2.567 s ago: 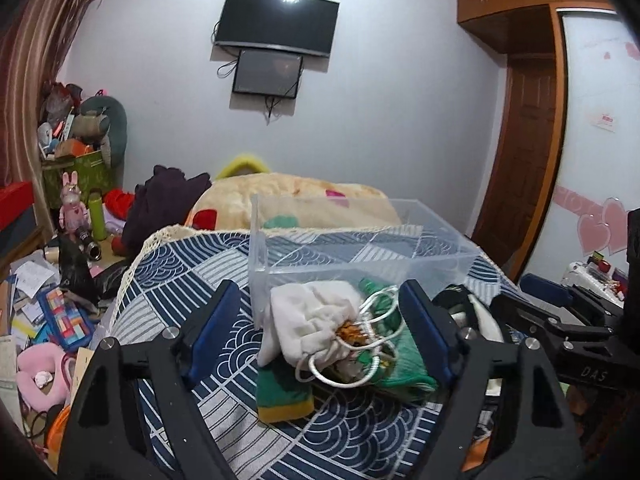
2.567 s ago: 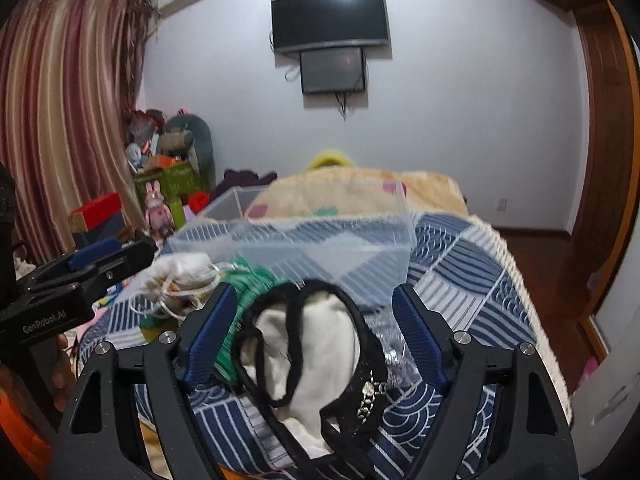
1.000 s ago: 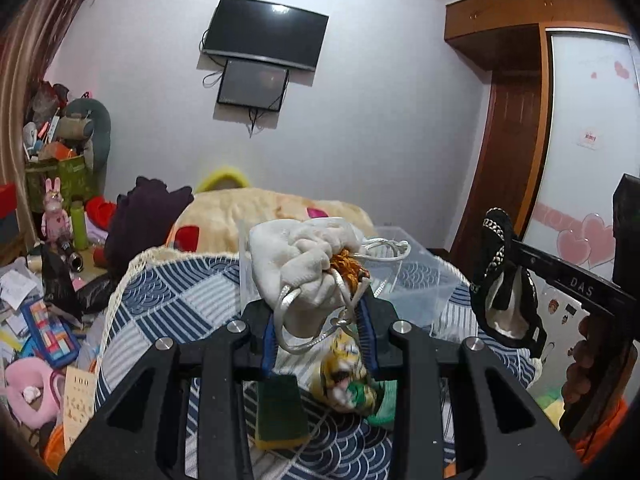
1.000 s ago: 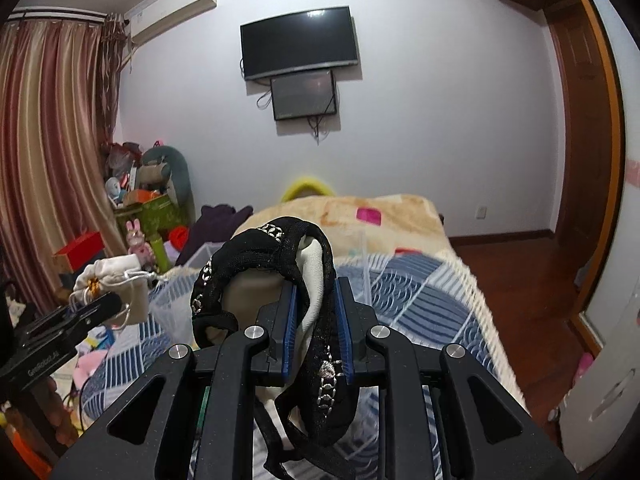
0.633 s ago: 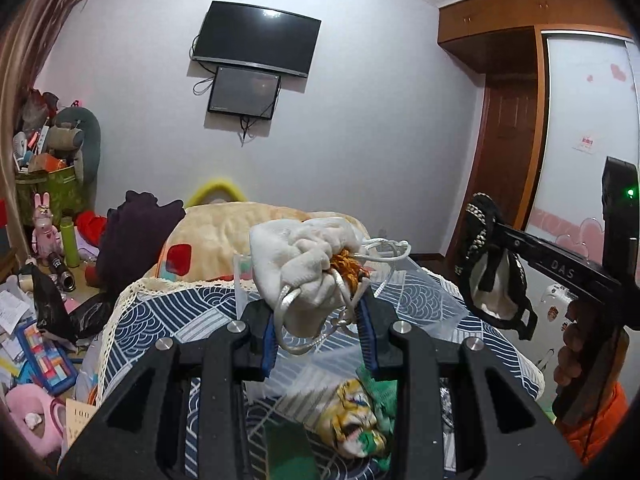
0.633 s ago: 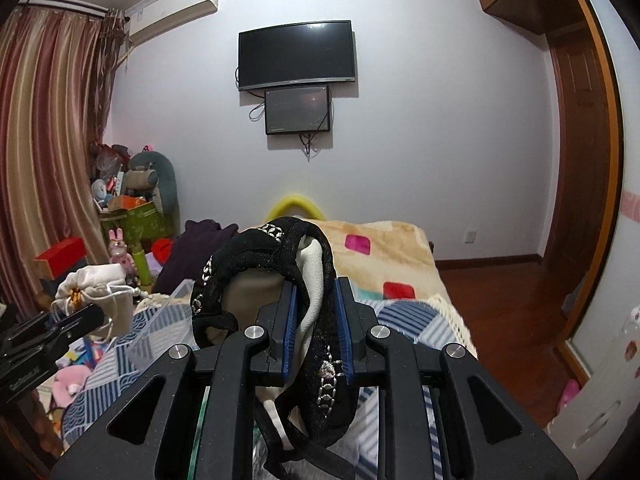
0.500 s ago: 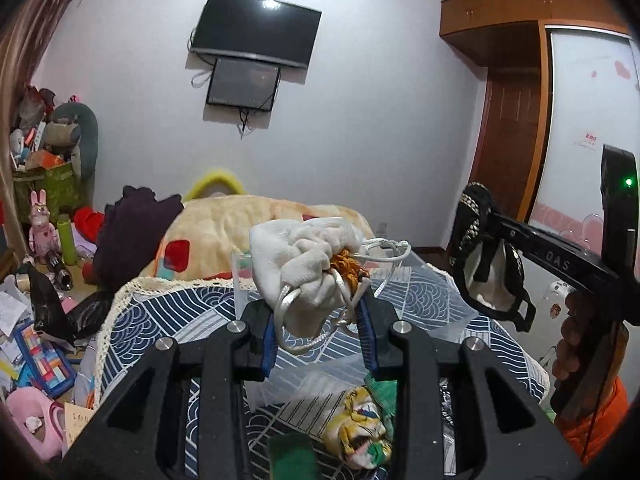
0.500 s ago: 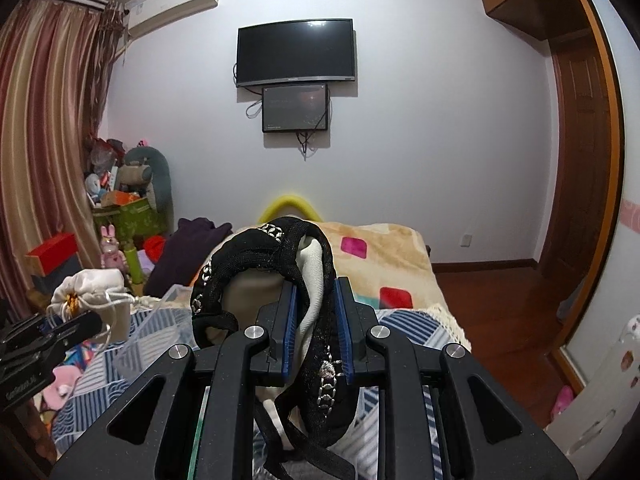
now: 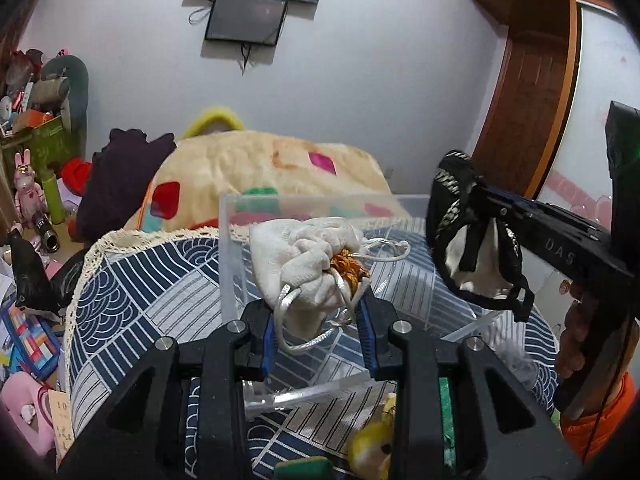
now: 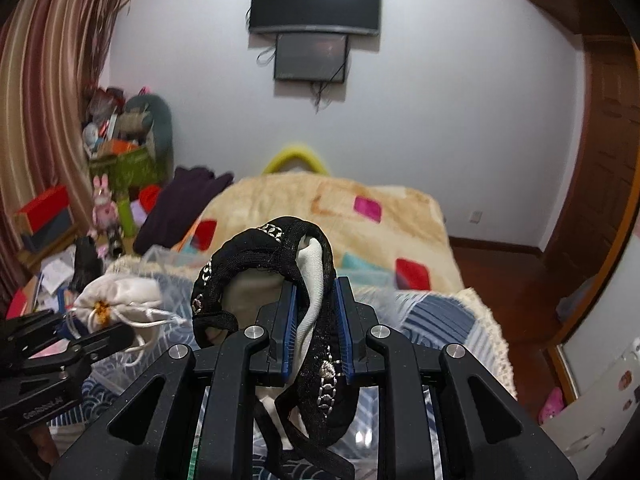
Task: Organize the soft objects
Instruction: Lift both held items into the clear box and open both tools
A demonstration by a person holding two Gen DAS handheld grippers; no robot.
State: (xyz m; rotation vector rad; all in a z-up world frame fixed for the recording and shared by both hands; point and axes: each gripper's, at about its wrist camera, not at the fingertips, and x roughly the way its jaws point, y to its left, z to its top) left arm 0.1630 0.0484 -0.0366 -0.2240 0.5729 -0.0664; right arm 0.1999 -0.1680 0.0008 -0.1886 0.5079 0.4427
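My left gripper [image 9: 318, 320] is shut on a cream drawstring pouch [image 9: 304, 256] with white cords, held over the clear plastic box [image 9: 232, 240] on the blue patterned bedspread. My right gripper [image 10: 316, 320] is shut on a black and white lacy garment [image 10: 264, 256]; it also shows in the left wrist view [image 9: 472, 248], held above the box's right side. The pouch shows at the left of the right wrist view [image 10: 120, 296]. A yellow soft toy [image 9: 372, 452] and a green cloth [image 9: 304, 470] lie on the bed below the left gripper.
A beige blanket [image 9: 260, 176] with coloured patches covers the far half of the bed. A dark purple garment [image 9: 116, 176] lies at its left. Clutter, a pink bunny figure [image 9: 26, 192] and boxes fill the floor at left. A wooden door [image 9: 520, 120] stands at right.
Both grippers closed on their items and lifted them off the bed. Since half a second ago both have tilted down and moved over the clear box.
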